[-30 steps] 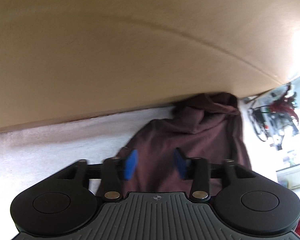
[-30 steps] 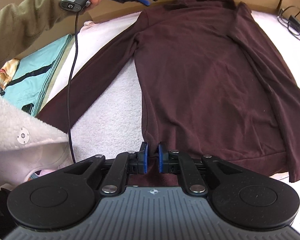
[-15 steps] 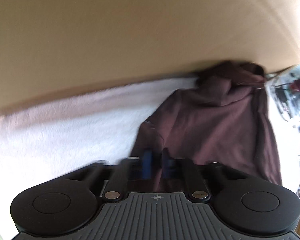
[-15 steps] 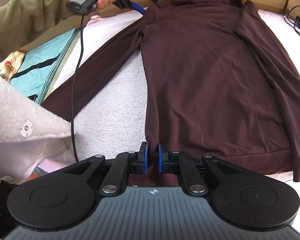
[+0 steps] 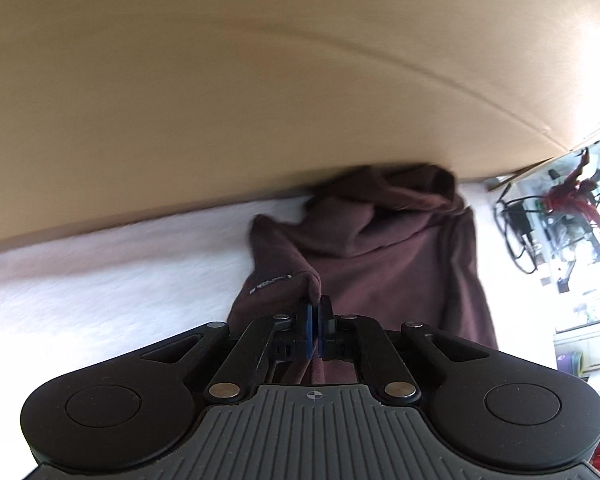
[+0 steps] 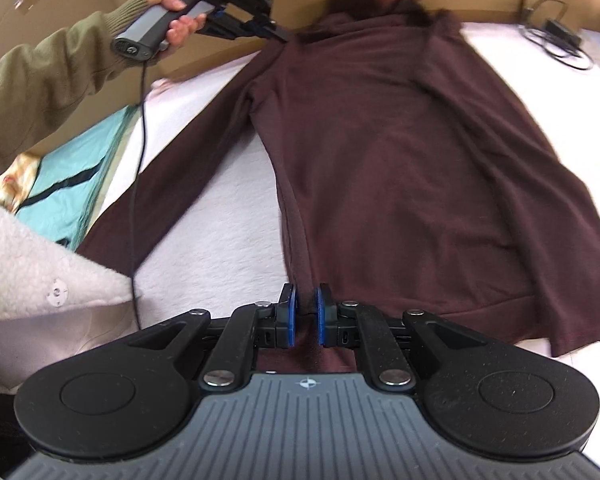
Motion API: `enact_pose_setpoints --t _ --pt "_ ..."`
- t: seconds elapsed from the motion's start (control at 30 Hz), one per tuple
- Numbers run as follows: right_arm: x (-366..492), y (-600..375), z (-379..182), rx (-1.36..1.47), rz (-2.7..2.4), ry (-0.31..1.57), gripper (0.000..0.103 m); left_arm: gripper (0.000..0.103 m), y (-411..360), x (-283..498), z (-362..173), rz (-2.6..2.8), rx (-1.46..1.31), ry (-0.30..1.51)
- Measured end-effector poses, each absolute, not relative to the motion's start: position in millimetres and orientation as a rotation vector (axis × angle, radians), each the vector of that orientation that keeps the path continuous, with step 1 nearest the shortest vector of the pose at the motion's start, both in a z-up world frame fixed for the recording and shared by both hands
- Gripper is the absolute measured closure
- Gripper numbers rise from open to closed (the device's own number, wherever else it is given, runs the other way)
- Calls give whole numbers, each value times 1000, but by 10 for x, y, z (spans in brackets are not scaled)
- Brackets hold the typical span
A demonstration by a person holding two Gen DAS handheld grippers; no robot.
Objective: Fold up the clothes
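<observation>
Shirt: dark red long-sleeve top (image 6: 400, 168) lies spread flat on white towel (image 6: 220, 240), neck at 12 o'clock by cardboard wall (image 5: 260, 80), one sleeve out to 8 o'clock
L claw: left gripper (image 5: 313, 320) pressed together, pinching shoulder cloth at 11 o'clock of shirt
R claw: right gripper (image 6: 305, 316) pinching bottom hem at 6 o'clock, pads close w/ cloth between
Change: 1 s ago L claw was spread wide above shoulder; now it has bitten down & cloth bunches up
Means: both ends of left side held, prob ready to lift & fold that side over
Nearby: teal cloth (image 6: 60, 196) at 9 o'clock, fluffy white coat (image 6: 40, 280) at 8 o'clock
</observation>
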State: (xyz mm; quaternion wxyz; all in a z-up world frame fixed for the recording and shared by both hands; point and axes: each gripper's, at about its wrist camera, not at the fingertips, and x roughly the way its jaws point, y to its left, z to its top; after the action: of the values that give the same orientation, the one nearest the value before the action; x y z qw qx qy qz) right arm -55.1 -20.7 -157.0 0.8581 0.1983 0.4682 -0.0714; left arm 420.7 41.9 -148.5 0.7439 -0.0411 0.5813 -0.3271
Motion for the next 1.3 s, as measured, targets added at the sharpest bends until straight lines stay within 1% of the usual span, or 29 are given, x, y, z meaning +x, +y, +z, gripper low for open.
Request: enact_pose_setpoints --t 0.3,0.53,0.6,0.63,0.7,0.77,0.8,0.83,0.87,0.97,1.0,1.03,1.1,1.17,1.23,1.3 --pt "-735 -639 -1738 449 -220 1000 91 103 -305 4125 -1475 -732 -84 1271" --pt "-804 -837 -1836 462 -226 1020 91 103 -566 4145 -1568 -704 -104 1290" --pt "-810 -895 -1883 473 -230 1034 91 101 -597 4168 -1610 -692 -110 1298" --pt "-813 -921 -1909 481 -230 1039 91 95 -616 4171 -1633 -685 -105 1300" --pt "-806 -960 -1958 486 -223 1051 91 77 -629 4177 -1674 -679 -110 1307" --pt "-794 -977 -2001 485 -214 1063 91 63 -613 4169 -1654 -692 -130 1311" --pt "-786 -984 -2020 482 -208 1069 91 43 -600 4153 -1608 -707 -136 1306" --pt "-778 -986 -2028 478 -201 1072 91 26 -587 4137 -1563 -722 -142 1301" --pt "-775 -991 -2028 477 -196 1073 91 21 -574 4121 -1517 -737 -147 1297" --pt "-786 -1011 -2008 476 -188 1081 87 19 -536 4073 -1379 -782 -164 1282" --pt "-793 -1017 -1991 467 -194 1087 81 17 -523 4057 -1334 -796 -170 1277" --pt "-801 -1020 -1972 454 -203 1097 69 15 -510 4041 -1288 -811 -175 1272" --pt "-844 -1029 -1890 426 -232 1094 59 12 -413 3996 -1171 -831 -178 1250" --pt "-900 -1051 -1736 418 -242 1054 59 11 -243 3938 -1029 -839 -172 1216" --pt "-917 -1085 -1558 430 -244 996 59 6 -26 3860 -964 -811 -143 1178" --pt "-837 -1086 -1397 424 -221 928 59 6 213 3768 -991 -779 -120 1179"
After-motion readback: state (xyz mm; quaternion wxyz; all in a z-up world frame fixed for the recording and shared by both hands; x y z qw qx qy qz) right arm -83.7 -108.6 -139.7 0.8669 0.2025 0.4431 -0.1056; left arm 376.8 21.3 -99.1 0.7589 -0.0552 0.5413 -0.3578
